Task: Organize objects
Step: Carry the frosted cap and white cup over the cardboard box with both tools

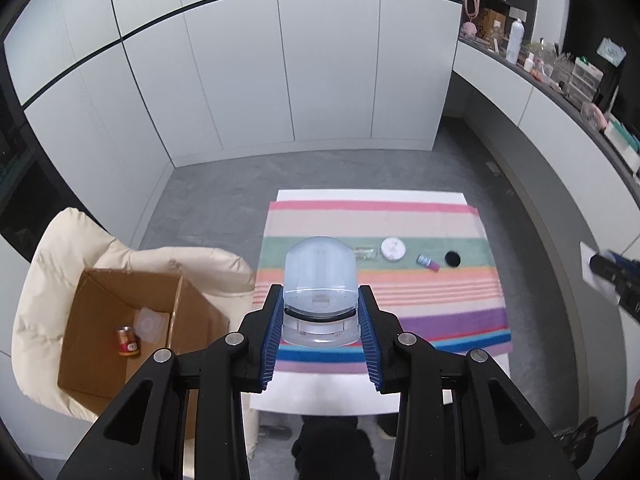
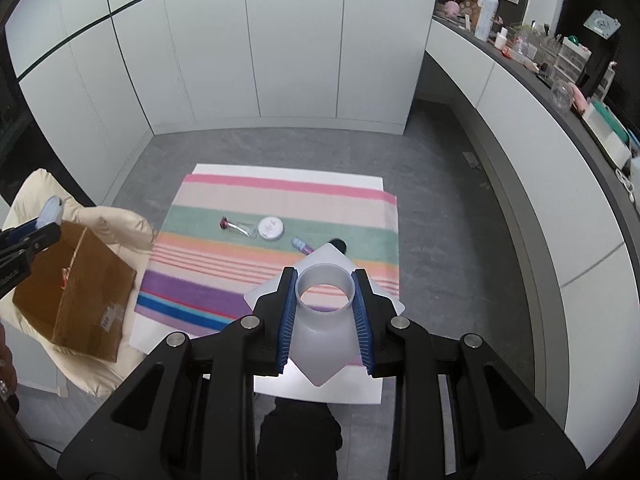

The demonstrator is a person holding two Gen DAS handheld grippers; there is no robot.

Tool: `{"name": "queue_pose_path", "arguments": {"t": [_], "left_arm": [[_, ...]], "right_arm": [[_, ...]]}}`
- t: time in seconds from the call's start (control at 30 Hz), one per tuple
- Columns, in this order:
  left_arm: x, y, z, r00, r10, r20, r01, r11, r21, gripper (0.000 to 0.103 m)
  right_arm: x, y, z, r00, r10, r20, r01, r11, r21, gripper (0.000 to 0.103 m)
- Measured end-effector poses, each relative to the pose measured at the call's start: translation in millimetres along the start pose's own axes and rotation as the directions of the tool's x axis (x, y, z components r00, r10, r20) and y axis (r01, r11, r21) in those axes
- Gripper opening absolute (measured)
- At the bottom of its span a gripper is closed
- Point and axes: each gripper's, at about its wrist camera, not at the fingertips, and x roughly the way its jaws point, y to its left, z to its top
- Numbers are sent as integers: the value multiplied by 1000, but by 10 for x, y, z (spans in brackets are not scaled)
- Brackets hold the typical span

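My left gripper (image 1: pixel 320 294) is shut on a translucent bluish dome-shaped cover (image 1: pixel 319 270), held above the near left part of the striped cloth (image 1: pixel 400 304). My right gripper (image 2: pixel 325 276) is shut on a frosted white funnel-shaped piece (image 2: pixel 322 336) with a round neck and a square base, over the cloth's near right corner. On the green stripe lie a small glass bottle (image 2: pixel 240 227) with a red cap, a white round jar (image 2: pixel 271 228), a purple tube (image 2: pixel 303 245) and a black cap (image 2: pixel 339 244). An open cardboard box (image 1: pixel 100 352) stands to the left.
The box rests on a cream cushioned chair (image 1: pixel 60 248) and holds a red can (image 1: pixel 127 341) and a translucent tub (image 1: pixel 149 322). A white table (image 2: pixel 280 172) carries the cloth. White cabinets stand behind, a cluttered dark counter (image 2: pixel 532 68) at right. A person's dark legs (image 2: pixel 300 440) show below.
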Motion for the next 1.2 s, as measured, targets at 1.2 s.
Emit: {"name": "queue_pose_path", "arguments": {"t": [1.2], "left_arm": [[-499, 202, -1654, 999, 35, -24, -35, 999, 11, 36]], "right_arm": [[-533, -242, -1945, 997, -34, -75, 32, 999, -22, 28]]}}
